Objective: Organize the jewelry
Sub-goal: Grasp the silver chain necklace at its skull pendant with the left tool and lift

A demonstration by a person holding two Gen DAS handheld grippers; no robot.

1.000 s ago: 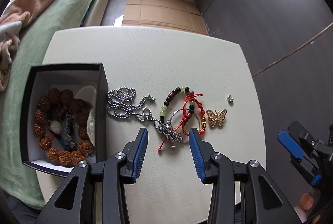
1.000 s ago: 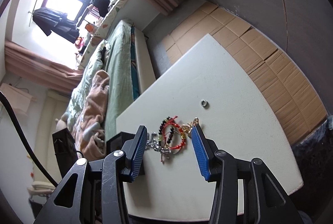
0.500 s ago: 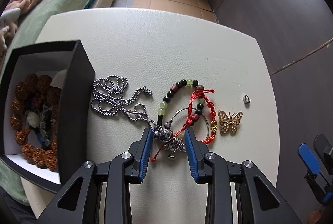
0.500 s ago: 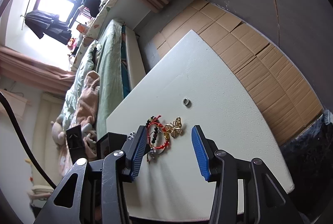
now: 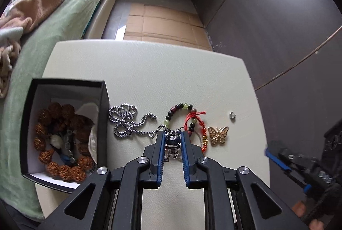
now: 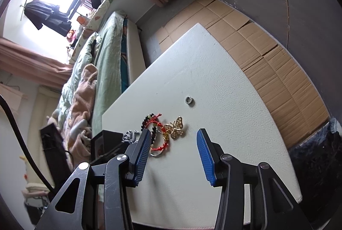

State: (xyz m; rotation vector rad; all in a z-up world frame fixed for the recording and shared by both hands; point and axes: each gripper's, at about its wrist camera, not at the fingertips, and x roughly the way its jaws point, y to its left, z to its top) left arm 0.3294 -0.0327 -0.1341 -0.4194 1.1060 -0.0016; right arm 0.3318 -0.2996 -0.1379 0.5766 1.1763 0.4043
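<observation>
My left gripper (image 5: 172, 136) is shut on the silver bear pendant (image 5: 173, 140) of a silver chain necklace (image 5: 128, 120) lying on the white table (image 5: 171, 71). A beaded bracelet (image 5: 177, 110) and a red cord bracelet (image 5: 198, 125) lie tangled beside the pendant. A gold butterfly brooch (image 5: 218, 135) and a small silver ring (image 5: 232, 115) lie to the right. A black box (image 5: 64, 129) at the left holds a brown bead bracelet (image 5: 57, 144). My right gripper (image 6: 173, 135) is open above the table, near the butterfly brooch (image 6: 176, 127).
A bed with green bedding (image 5: 53, 22) runs along the table's left side. Cardboard (image 5: 166, 24) covers the floor beyond the far edge. A dark wall (image 5: 288, 26) stands at the right. The ring (image 6: 189, 100) lies alone toward the far side.
My left gripper has moved forward and closed its fingers on the bear pendant. My right gripper has shifted its view a little and stays open.
</observation>
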